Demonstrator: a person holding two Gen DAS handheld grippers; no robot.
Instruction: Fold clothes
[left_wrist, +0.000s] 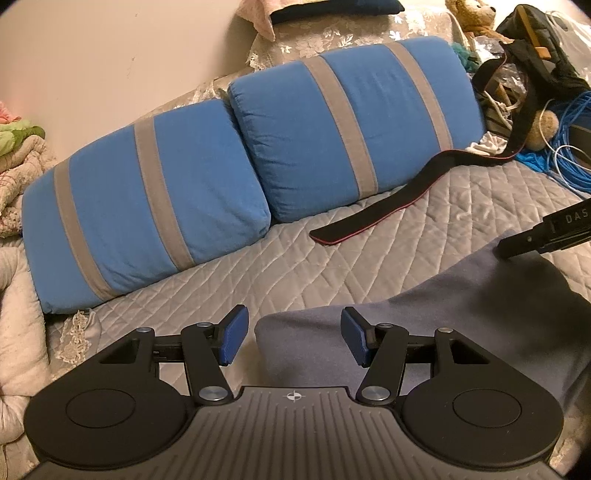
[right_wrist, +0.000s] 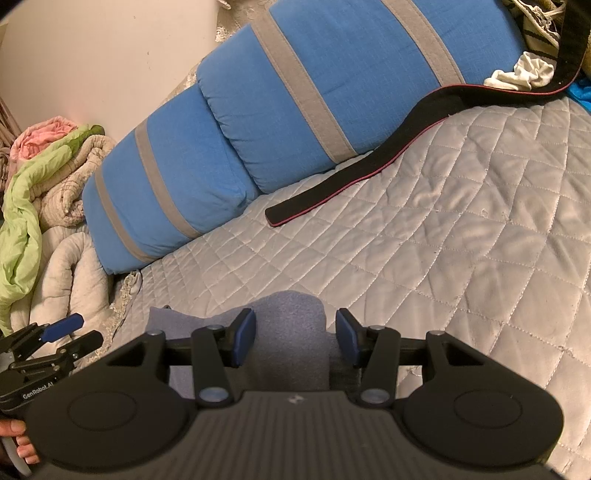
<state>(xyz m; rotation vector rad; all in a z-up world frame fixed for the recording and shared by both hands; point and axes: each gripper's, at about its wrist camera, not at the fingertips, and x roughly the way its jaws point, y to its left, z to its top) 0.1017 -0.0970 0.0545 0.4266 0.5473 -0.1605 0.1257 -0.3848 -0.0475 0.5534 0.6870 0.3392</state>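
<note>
Lying under both claws, seemingly ungripped, garment

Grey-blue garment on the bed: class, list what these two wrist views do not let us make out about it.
- Left wrist view: the grey-blue garment runs under the left gripper body and off the right edge, so its type and full outline stay unknown.
- Right wrist view: only a small patch of it shows past the right gripper body.
- Whether its edges are already folded: hidden in both views.

Left claw gapes over grey-blue garment on quilted bedspread.
</note>
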